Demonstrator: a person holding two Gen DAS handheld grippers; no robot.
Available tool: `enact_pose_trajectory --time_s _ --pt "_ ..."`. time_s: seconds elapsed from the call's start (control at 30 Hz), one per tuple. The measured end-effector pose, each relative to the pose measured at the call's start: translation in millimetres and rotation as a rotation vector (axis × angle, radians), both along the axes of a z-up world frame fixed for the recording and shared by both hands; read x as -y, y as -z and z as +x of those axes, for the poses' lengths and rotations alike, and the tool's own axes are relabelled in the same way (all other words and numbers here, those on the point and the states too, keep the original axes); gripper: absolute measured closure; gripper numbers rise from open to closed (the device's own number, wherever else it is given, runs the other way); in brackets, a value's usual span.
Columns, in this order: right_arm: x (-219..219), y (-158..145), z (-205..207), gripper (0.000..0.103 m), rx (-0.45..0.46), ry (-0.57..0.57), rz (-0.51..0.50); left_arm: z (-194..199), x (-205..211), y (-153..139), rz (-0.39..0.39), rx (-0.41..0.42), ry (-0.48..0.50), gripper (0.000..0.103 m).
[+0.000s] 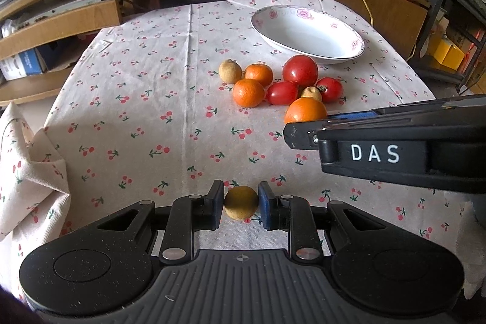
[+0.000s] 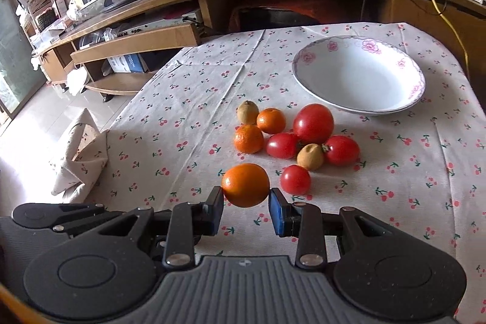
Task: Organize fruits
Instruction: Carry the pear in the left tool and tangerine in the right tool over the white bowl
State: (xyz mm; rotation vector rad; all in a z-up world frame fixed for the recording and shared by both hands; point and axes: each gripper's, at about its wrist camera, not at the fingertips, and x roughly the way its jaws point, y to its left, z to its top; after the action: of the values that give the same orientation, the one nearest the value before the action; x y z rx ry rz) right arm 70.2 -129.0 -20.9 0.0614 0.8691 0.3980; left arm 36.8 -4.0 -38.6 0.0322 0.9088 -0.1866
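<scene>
Both grippers are loaded, and the white bowl [image 2: 358,75] near the far right corner of the table [image 2: 188,99] holds nothing yet, so the sorting looks barely begun.

The left gripper [image 1: 241,204] has its fingers clamped on a small tan fruit [image 1: 241,202], pads pressing it from both sides, close to the near edge of the table. Whether the fruit is lifted clear of the cherry-print tablecloth [image 1: 152,111] or just resting on it cannot be told from this view.

The right gripper [image 2: 246,199] has its fingers closed on an orange [image 2: 245,185]. The left pad touches the orange; the right pad sits tight against its lower side. The orange appears to be off the cloth, on the near side of the pile.

The rest of the fruit lies in a loose cluster in the middle of the table, between the grippers and the bowl. In the right wrist view there are two small oranges [image 2: 248,138] side by side, a tan fruit [image 2: 247,112] just behind them, a big tomato [image 2: 313,123] with two smaller ones touching it, another tan fruit [image 2: 310,156] wedged among them, and one small tomato [image 2: 295,179] nearest the held orange.

So nothing is placed yet: two pieces are in hand and eight are left on the cloth. The empty bowl seems the likely place for at least some of them, though the pictures do not show how the fruit is meant to be grouped.
</scene>
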Motion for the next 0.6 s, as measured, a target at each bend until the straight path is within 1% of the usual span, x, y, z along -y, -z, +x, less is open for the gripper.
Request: enact_pose_trajectory --time_s 0.27,0.43,0.6 --pt "7 1 0 0.069 -0.002 0.019 -0.004 3 -2 7 0.010 -0.021 -0.005 0.071" --pt "12 4 -1 0.069 -0.014 0.028 -0.001 -3 -6 10 -0.008 0.006 0.012 0.069" --pt "16 6 -1 0.069 -0.024 0.030 0.000 -2 -5 11 -0.001 0.019 0.014 0.068"
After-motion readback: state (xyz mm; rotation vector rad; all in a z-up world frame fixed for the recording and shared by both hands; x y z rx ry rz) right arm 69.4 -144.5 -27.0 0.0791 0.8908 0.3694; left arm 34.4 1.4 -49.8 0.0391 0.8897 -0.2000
